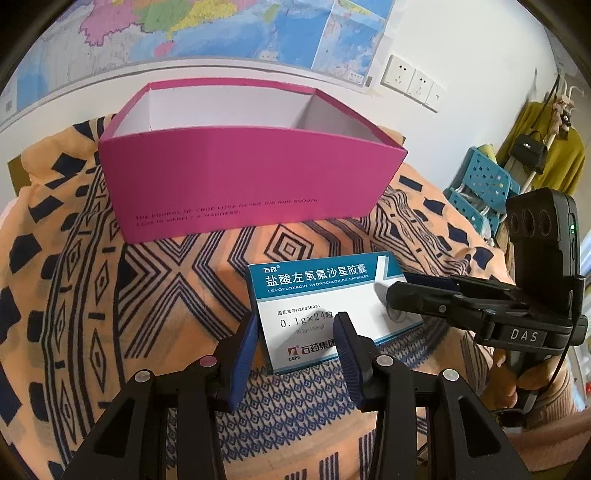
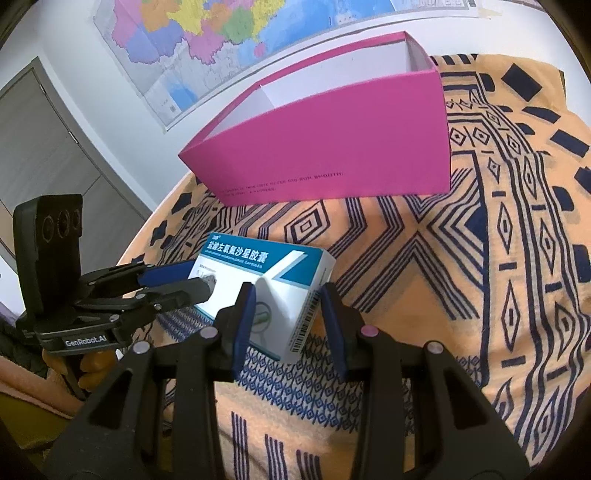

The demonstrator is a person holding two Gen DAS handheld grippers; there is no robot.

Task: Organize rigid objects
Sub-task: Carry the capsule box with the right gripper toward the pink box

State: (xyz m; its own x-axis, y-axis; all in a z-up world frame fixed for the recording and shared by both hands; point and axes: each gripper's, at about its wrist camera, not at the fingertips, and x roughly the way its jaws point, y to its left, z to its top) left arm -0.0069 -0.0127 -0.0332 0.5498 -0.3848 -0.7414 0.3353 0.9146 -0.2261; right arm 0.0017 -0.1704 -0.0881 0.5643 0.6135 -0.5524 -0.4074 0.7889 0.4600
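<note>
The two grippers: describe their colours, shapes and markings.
The left gripper and the right gripper both have black angular frames, ribbed dark blue finger pads and round silver and pink studs. Each carries a black camera block with three lenses; the left reads GenRobot.AI, the right DAS. A black cable trails from the right handle.

Orange cloth [image 1: 177,295] with dark blue geometric pattern across the table, coloured wall map [image 1: 221,29] at the far side, white wall sockets [image 1: 410,81] to the right, blue perforated crates [image 1: 484,181], mustard garment [image 1: 546,147] hanging far right, grey door [image 2: 48,147] at left
</note>
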